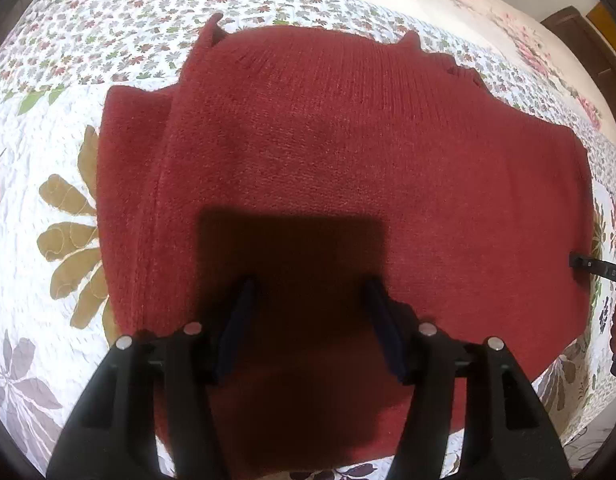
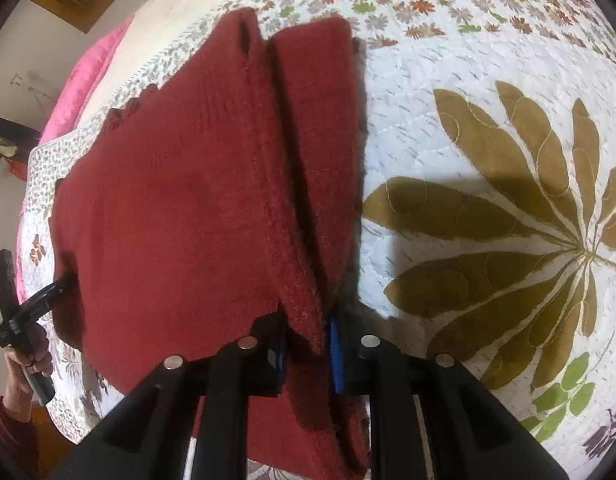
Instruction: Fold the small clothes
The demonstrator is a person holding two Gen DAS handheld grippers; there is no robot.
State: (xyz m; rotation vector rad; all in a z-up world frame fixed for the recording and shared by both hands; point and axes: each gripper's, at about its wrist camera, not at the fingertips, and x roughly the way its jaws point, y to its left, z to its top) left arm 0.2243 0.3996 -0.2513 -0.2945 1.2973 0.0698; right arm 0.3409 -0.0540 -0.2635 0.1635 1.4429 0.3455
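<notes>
A dark red knitted sweater (image 1: 347, 152) lies spread on a bed covered by a white floral quilt (image 1: 48, 160). The left gripper (image 1: 309, 300) hovers over the sweater with its jaws apart, holding nothing. The right gripper (image 2: 308, 336) is clamped on a raised fold along the sweater's edge.

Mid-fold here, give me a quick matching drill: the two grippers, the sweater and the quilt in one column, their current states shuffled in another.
Things:
1. left gripper
2. right gripper
3. red sweater
4. floral quilt

States:
A. clamped on a folded knit edge
B. lies under the garment
C. open above the fabric, holding nothing
D. spread flat with one side folded over

Pairs: 1-C, 2-A, 3-D, 4-B
</notes>
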